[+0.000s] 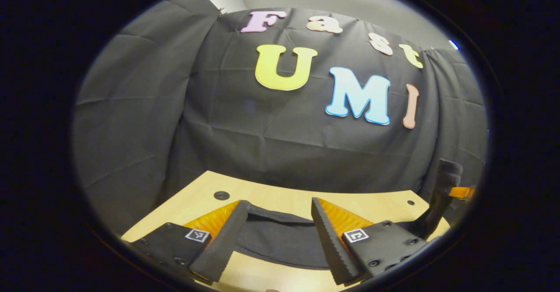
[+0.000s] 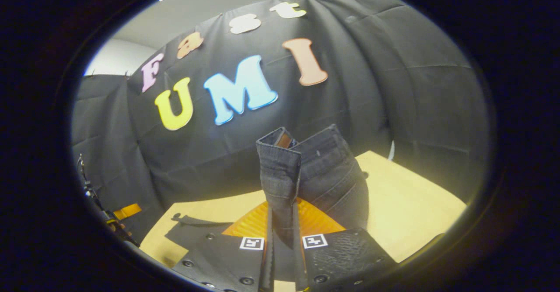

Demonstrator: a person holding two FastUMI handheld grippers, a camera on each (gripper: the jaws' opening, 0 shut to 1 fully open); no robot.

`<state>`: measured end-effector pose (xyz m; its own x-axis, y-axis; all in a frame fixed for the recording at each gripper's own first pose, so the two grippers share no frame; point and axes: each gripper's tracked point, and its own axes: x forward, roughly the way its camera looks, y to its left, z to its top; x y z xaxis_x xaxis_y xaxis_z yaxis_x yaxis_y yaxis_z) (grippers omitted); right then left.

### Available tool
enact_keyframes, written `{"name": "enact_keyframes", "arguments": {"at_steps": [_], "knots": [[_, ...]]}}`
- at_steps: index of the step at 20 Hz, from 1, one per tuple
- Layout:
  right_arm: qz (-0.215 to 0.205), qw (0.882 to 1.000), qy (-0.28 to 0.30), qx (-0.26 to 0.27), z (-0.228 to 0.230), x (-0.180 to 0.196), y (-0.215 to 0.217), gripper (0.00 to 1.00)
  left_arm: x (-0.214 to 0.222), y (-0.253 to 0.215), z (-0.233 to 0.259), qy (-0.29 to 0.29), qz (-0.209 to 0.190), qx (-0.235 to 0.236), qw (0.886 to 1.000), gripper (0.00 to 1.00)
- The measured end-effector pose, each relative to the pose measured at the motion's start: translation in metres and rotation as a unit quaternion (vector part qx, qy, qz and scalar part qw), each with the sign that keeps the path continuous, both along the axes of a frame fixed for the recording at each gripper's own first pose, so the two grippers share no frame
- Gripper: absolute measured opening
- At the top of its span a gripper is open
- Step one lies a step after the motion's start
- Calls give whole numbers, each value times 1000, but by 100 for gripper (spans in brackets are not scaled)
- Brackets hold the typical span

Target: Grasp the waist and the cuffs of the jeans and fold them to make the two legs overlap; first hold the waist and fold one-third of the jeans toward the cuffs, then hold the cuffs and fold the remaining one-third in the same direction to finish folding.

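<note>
Fingers of the right tool (image 2: 282,239) press together on a doubled band of the jeans (image 2: 315,174), which stands lifted above the counter (image 2: 415,200); whether this band is the waist or a cuff cannot be told. Left tool (image 1: 280,235) stands wide, with a dark flat part of the jeans (image 1: 280,239) on the counter (image 1: 271,195) between its fingers, near the front edge and not gripped. Judged risks: with one end raised and the other free, the cloth may drag across the counter instead of folding, leaving the legs out of line. The thick doubled band may also slip from the pinch under the weight hanging below it. A late or shallow closing of the left tool may catch a single layer.
</note>
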<state>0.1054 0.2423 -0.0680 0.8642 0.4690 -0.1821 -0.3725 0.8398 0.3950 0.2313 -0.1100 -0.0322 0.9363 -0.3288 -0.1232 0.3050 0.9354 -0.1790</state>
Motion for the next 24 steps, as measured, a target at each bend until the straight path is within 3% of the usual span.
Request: {"name": "enact_keyframes", "arguments": {"at_steps": [2,4,5,6,8,10,11,12,15,18,19,20,21,24], "knots": [[28,999,12,-15,-24,-7,31,17,1,1,-5,3,-3,1,1000,95],[56,997,40,-35,-62,-13,63,17,0,1,-10,9,-5,0,1000,95],[63,995,55,-49,-80,-16,73,12,-1,2,-13,11,-5,1,1000,95],[69,993,67,-63,-98,-19,80,17,-2,1,-16,15,-5,2,1000,95],[82,991,75,-80,-115,-27,92,12,-6,-3,-23,25,-8,3,1000,95],[101,989,77,-76,-118,-28,92,22,-9,-5,-31,37,-9,0,999,95],[110,988,86,-68,-121,-31,97,22,-9,-7,-34,46,-9,-4,999,95],[122,986,95,-60,-122,-39,103,46,-8,-10,-40,56,-8,-7,998,95],[110,988,64,-84,-112,-37,88,74,-6,-11,-60,93,5,-30,995,95],[96,991,47,-83,-81,-34,64,90,7,-1,-95,172,40,-118,977,95],[93,992,44,-80,-72,-33,55,91,11,7,-106,202,57,-152,966,95],[88,992,40,-79,-66,-32,46,99,18,20,-120,232,81,-182,952,95],[83,993,37,-81,-60,-30,35,91,25,33,-132,255,102,-208,939,95],[71,992,33,-96,-56,-24,14,91,47,74,-157,297,154,-253,908,96]]}}
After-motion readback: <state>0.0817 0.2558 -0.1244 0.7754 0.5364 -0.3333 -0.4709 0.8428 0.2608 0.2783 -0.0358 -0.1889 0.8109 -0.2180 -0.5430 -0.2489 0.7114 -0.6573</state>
